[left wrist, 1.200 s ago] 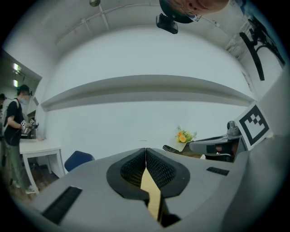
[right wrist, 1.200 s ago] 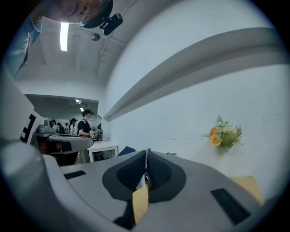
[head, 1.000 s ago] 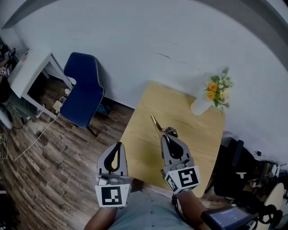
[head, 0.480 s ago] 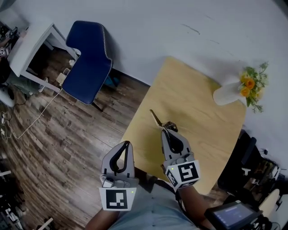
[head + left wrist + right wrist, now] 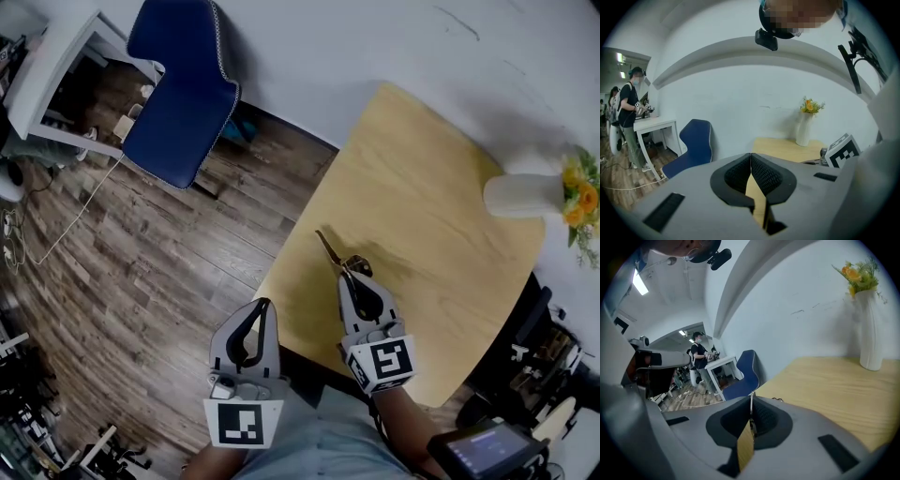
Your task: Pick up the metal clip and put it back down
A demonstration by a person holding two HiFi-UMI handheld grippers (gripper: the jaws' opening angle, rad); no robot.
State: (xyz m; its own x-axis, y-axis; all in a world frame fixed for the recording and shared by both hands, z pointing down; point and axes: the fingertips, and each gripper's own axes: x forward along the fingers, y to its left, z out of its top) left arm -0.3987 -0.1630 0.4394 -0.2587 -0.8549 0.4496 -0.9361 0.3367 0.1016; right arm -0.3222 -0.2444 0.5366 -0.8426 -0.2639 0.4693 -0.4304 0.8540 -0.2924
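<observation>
In right gripper view, metal clip [image 5: 751, 405] edge-on

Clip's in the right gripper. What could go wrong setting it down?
1. The right gripper seems to pinch the thin brass-coloured metal clip only at its jaw tips; it could twist or slip out.
2. The clip hangs near the left edge of the light wooden table; a sloppy release might drop it onto the wooden floor.
</observation>
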